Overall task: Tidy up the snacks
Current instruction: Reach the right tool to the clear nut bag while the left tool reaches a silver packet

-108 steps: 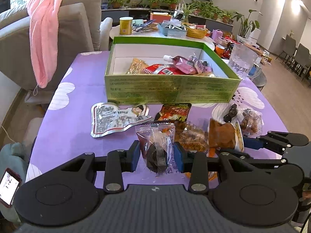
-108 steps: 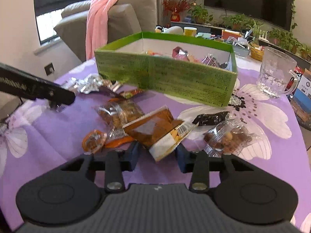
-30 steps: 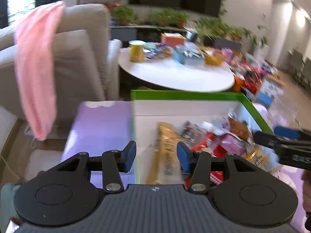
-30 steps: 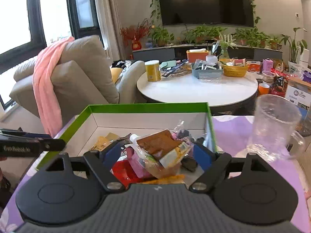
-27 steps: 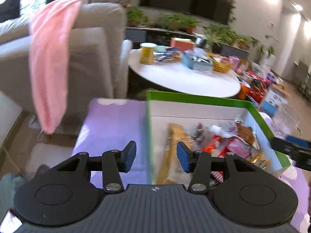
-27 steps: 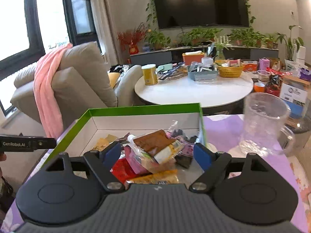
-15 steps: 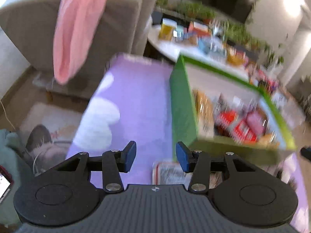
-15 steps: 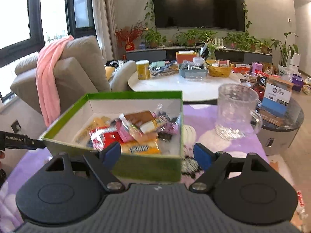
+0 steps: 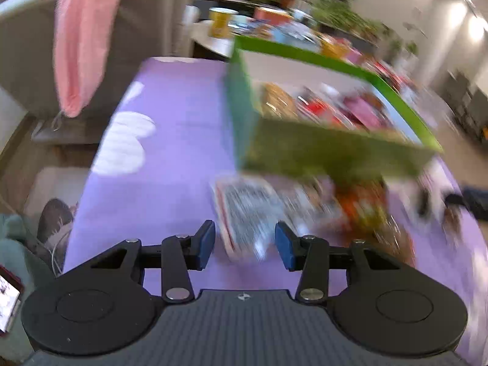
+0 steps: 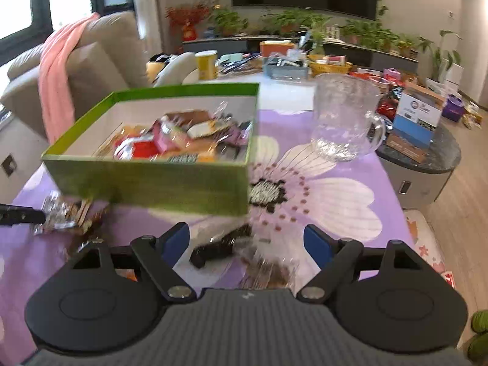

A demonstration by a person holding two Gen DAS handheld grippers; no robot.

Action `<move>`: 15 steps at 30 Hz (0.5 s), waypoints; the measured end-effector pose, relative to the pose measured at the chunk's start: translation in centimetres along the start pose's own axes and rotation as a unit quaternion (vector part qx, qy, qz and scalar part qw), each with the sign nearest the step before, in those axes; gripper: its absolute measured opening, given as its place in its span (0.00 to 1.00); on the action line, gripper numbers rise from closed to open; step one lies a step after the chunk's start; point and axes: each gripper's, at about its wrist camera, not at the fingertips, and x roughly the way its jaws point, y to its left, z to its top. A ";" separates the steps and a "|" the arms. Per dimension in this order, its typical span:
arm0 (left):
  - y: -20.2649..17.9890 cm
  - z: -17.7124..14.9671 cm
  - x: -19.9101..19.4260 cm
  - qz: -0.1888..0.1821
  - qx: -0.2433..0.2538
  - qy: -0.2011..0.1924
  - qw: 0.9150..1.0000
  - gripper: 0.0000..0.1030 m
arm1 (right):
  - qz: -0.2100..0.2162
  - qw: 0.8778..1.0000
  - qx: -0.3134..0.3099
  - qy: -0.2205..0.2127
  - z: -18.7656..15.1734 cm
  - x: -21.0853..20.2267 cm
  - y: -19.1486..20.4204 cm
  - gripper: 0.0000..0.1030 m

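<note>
Snacks (image 10: 180,140) already fill the green box (image 10: 152,183), the rest lie loose on the purple worktop (image 9: 170,140) before it, so my left tool (image 9: 244,241) is closing, empty, above a silver packet (image 9: 244,210) while my right tool (image 10: 247,241) gapes over a dark one (image 10: 219,247).

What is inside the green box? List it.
The green box holds a heap of wrapped snacks: red, pink, orange and brown packets, blurred. Whatever lies under the heap, and the box floor beneath it, is covered.

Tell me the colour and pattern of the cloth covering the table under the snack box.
The tablecloth is purple with large white flowers, clearest in the right wrist view.
</note>
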 end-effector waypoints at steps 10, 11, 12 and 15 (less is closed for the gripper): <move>-2.7 -0.5 -1.9 0.013 0.119 -0.012 0.993 0.39 | -0.025 0.998 -0.029 0.043 -3.1 0.8 -0.1 0.86; -2.9 -0.1 -1.7 0.015 0.132 -0.021 0.991 0.39 | -0.021 0.999 -0.017 0.045 -3.3 0.8 -0.4 0.86; -3.3 0.4 -1.3 0.013 0.147 -0.027 0.989 0.39 | -0.018 0.999 -0.008 0.045 -3.4 0.7 -0.8 0.86; -4.3 1.5 0.6 0.006 0.210 -0.023 0.977 0.39 | -0.016 0.999 -0.003 0.043 -3.5 0.4 -0.9 0.86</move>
